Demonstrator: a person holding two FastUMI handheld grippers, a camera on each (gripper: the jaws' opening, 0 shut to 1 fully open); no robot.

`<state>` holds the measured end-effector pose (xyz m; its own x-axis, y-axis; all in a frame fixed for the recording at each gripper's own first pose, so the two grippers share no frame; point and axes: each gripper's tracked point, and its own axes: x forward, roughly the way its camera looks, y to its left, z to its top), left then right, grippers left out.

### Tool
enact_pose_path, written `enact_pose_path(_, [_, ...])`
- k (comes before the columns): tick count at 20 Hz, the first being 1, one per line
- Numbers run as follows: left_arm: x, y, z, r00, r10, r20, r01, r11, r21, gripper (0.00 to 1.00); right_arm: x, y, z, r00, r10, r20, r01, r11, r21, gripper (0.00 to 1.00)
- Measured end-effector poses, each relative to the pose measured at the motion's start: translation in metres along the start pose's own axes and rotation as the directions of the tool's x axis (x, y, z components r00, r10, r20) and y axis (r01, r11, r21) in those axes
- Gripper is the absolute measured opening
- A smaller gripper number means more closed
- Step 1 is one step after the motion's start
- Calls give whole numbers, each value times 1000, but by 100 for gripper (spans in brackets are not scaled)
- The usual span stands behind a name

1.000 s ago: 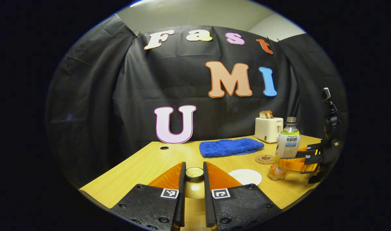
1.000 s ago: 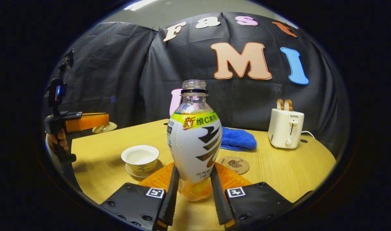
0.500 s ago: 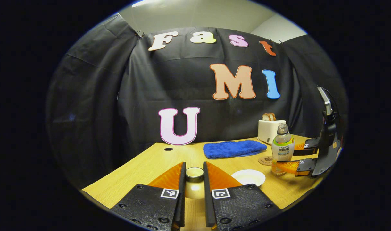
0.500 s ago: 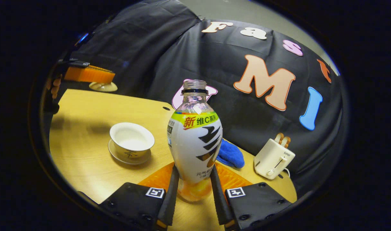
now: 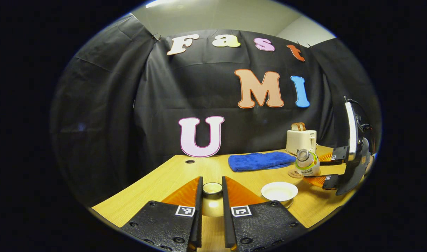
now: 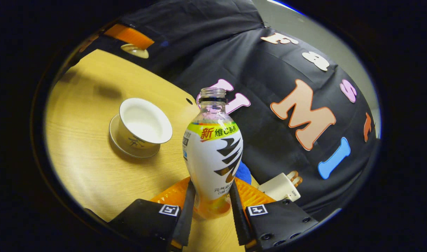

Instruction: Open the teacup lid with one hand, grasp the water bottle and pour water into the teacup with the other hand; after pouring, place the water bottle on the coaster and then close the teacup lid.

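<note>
The water bottle (image 6: 213, 154) stands at the centre of the right gripper view, uncapped, pinched low on its body by the right gripper (image 6: 211, 206) and tipped toward the teacup (image 6: 143, 126) at centre left — open on its saucer, ready to take the pour. In the left gripper view the left gripper (image 5: 212, 196) at bottom centre pinches the teacup lid (image 5: 212, 189) by its knob, held aside so the cup is clear. The coaster (image 5: 293, 173) at right is partly hidden behind the bottle; whether water is flowing I cannot tell.
</note>
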<state>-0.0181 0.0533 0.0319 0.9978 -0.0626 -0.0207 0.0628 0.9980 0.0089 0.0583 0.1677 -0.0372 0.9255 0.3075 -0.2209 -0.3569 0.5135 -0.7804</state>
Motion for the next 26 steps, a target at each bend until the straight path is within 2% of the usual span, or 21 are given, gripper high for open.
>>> enact_pose_path(4, [-1, 7, -3, 1000, 11, 1, -11, 1000, -2, 23, 2, -5, 0, 999, -39, 1, 39, 980, -195, 55])
enact_pose_path(9, [-1, 10, -4, 1000, 13, 1, -13, 1000, -11, 23, 8, -5, -5, 999, -51, -11, 44, 935, -351, 55])
enact_pose_path(14, [-2, 11, -5, 1000, 17, 5, -17, 1000, -13, 23, 8, -11, 0, 996, -81, 29, 84, 848, -524, 55])
enact_pose_path(18, [-3, 16, -5, 1000, 24, 7, -24, 999, -24, 23, 8, -12, 4, 996, -82, 40, 90, 810, -580, 55])
enact_pose_path(21, [-4, 19, -5, 999, 32, 7, -31, 999, -30, 23, 5, -13, 12, 993, -93, 68, 115, 745, -657, 55])
enact_pose_path(26, [-4, 19, -7, 999, 36, 7, -35, 998, -50, 23, 4, -13, 18, 992, -84, 95, 127, 667, -734, 55])
